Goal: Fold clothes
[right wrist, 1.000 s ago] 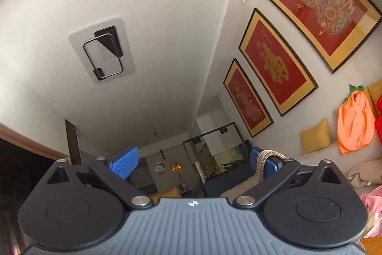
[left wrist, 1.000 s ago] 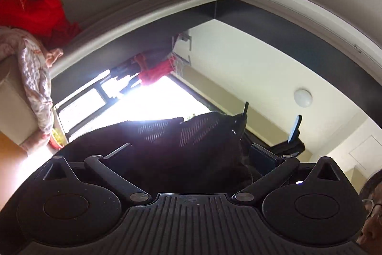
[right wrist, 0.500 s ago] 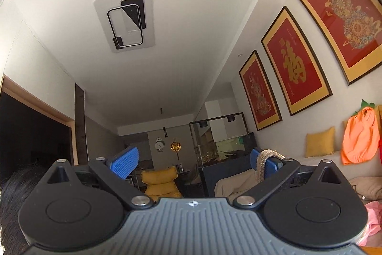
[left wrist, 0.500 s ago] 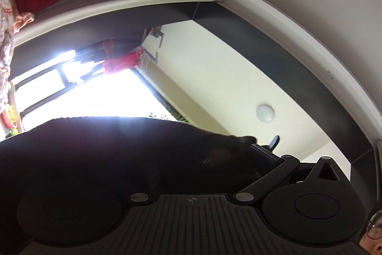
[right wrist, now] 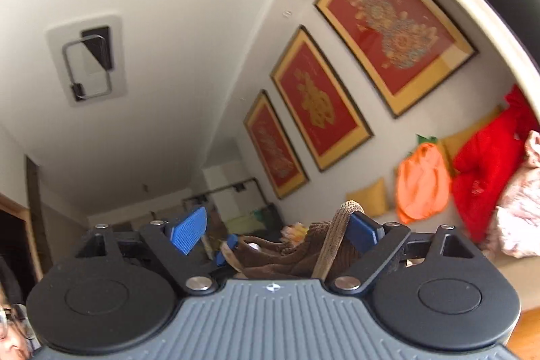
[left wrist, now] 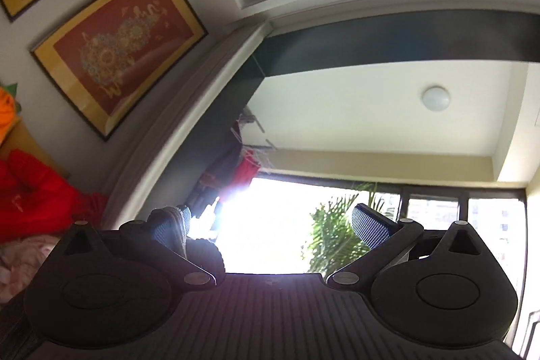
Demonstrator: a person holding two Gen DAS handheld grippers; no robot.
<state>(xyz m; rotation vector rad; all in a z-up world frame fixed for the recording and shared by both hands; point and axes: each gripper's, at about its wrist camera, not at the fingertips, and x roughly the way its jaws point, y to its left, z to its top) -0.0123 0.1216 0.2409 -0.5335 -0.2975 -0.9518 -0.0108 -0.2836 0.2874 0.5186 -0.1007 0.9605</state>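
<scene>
In the left wrist view the left gripper (left wrist: 270, 225) points up toward the bright window (left wrist: 337, 225), its jaws standing wide apart; a ribbed fold of cloth (left wrist: 177, 230) lies against the inner face of the left-hand finger (left wrist: 165, 226) while the right-hand finger (left wrist: 369, 226) stands bare, so nothing is pinched between them. To the left of that gripper sits a red garment (left wrist: 37, 194) above a pale pink one (left wrist: 23, 255), and higher on the wall hang two framed red-and-gold pictures (left wrist: 114, 53). Beyond the gripper, a green plant (left wrist: 337, 235) shows against the window, and a round ceiling lamp (left wrist: 435, 98) lies above it to the right. In the right wrist view the right gripper (right wrist: 276, 228) is also tilted upward, its jaws far apart and just having been closing a little; a brown knitted garment (right wrist: 287, 253) hangs in the gap, with its rope-like edge (right wrist: 337, 231) draped over and touching the right-hand blue pad (right wrist: 362, 230), while the left-hand blue pad (right wrist: 189, 230) is clear of it. Left of this gripper is a flat ceiling light (right wrist: 87, 66); to its right three framed pictures (right wrist: 319, 102) line the wall, then an orange garment (right wrist: 422, 184), a red garment (right wrist: 486, 171) and a pink one (right wrist: 519, 211) piled against yellow cushions (right wrist: 368, 198).
</scene>
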